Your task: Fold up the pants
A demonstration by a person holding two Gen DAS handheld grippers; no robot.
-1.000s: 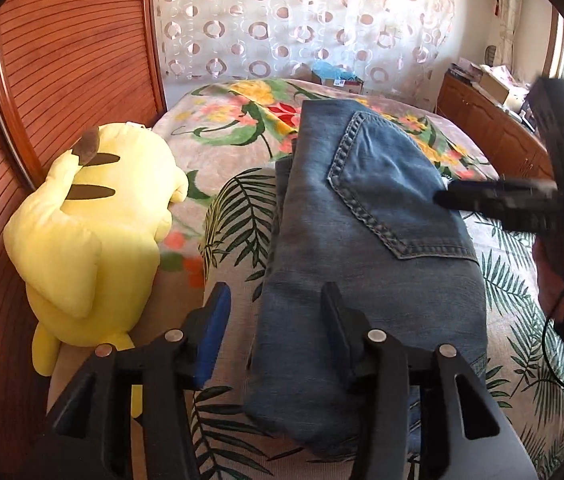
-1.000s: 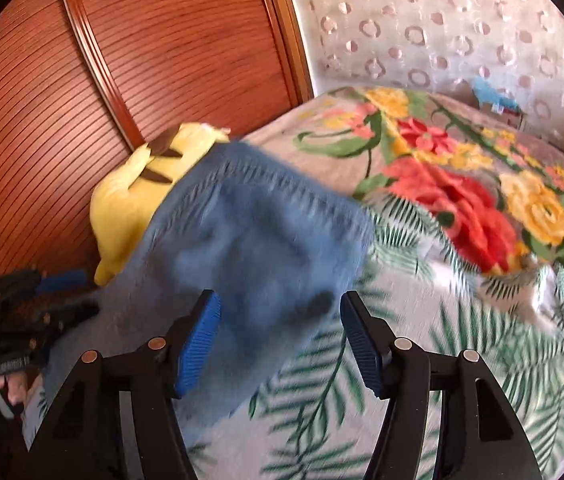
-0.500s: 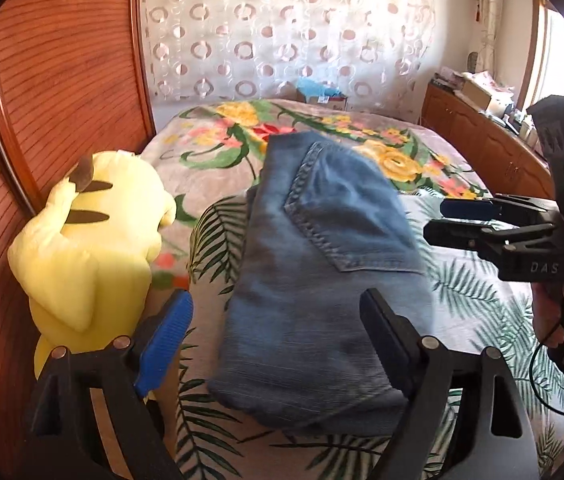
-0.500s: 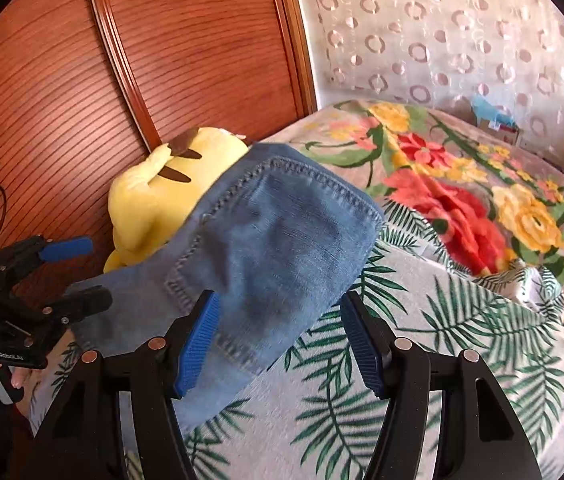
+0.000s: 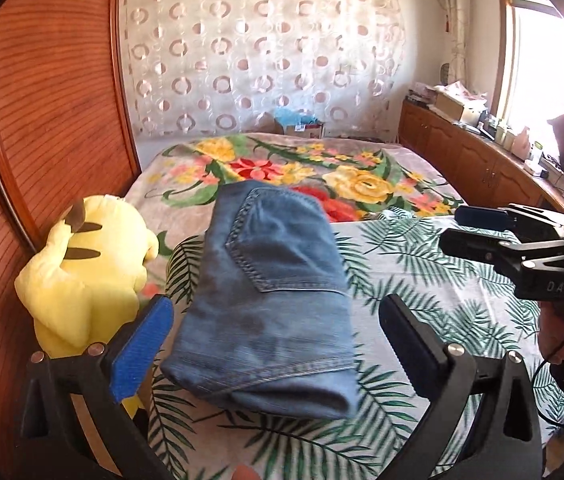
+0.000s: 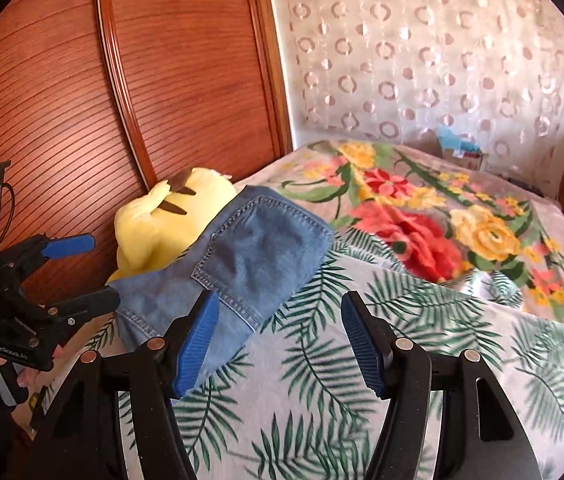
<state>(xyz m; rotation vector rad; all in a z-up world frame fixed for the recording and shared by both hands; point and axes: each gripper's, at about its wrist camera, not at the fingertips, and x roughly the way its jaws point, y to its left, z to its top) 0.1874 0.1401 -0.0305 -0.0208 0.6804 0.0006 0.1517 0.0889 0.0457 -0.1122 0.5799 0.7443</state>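
We are looking at the folded jeans, which are lying flat on the bedspread with a back pocket facing up. They are lying just ahead of our left gripper, whose jaws are standing wide apart and holding nothing; the near folded edge of the jeans is showing between the two fingers, a little further away than their tips. From our right gripper the jeans are sitting ahead and to the left, partly behind its left blue pad. This gripper is also standing open and empty, over the leaf-printed part of the bedspread.

Left of the jeans, touching or nearly touching their far edge, a yellow plush toy is leaning against the reddish wooden headboard. Beyond the jeans the cover is showing big red and yellow flowers. Further away a curtain with rings is hanging, and a small box is sitting at the far end of the bed. To the right of the left gripper a wooden cabinet is running under the window.
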